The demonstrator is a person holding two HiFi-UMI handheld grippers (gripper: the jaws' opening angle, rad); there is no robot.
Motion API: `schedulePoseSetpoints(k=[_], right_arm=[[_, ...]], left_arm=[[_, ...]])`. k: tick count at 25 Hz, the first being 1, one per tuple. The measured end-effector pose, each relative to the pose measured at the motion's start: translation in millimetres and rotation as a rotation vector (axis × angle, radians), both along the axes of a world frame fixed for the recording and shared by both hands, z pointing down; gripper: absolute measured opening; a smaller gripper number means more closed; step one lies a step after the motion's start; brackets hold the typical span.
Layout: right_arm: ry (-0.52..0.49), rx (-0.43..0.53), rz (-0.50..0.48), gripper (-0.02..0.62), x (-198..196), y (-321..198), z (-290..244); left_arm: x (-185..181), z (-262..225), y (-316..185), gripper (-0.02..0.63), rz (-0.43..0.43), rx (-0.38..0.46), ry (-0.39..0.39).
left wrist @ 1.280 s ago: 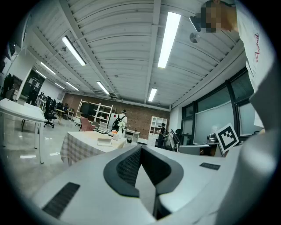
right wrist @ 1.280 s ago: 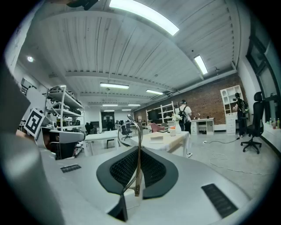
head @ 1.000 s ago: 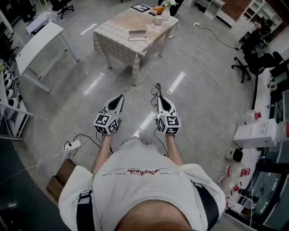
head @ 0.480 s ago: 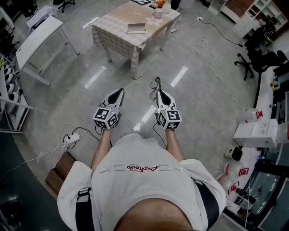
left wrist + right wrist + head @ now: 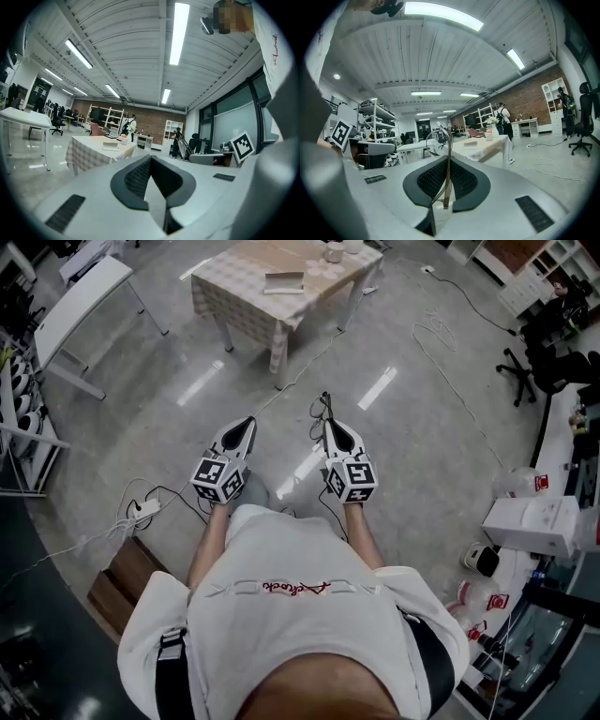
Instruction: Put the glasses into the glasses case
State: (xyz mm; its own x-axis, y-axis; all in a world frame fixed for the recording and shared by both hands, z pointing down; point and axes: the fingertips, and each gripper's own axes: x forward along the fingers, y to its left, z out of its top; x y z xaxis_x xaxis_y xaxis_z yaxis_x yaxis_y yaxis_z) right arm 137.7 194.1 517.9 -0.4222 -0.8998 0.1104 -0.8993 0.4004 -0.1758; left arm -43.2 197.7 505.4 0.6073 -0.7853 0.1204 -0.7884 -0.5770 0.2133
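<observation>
Polished grey floor [image 5: 422, 427] spreads glossy under the person, and well ahead stands the square table [image 5: 239, 310], draped in checked cloth, with a flat pale box [image 5: 284, 280] on top, too small to tell whether it's the case. Now the white, wedge-shaped grippers: the left gripper [image 5: 249, 421] has its ribbed black pads [image 5: 136, 177] pressed together on nothing. The right gripper [image 5: 328, 422] is clamped on the glasses [image 5: 449, 154], thin and wire-framed, standing up out of the jaws, well apart from the table
</observation>
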Motion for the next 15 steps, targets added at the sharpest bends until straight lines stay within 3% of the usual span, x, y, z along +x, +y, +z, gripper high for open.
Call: schedulePoseSetpoints(k=[15], right_arm=[[-0.010,-0.014,-0.007,0.032,20,-44,13]], left_arm=[[19,12,-42,0.026,-0.006,-0.017,-0.017]])
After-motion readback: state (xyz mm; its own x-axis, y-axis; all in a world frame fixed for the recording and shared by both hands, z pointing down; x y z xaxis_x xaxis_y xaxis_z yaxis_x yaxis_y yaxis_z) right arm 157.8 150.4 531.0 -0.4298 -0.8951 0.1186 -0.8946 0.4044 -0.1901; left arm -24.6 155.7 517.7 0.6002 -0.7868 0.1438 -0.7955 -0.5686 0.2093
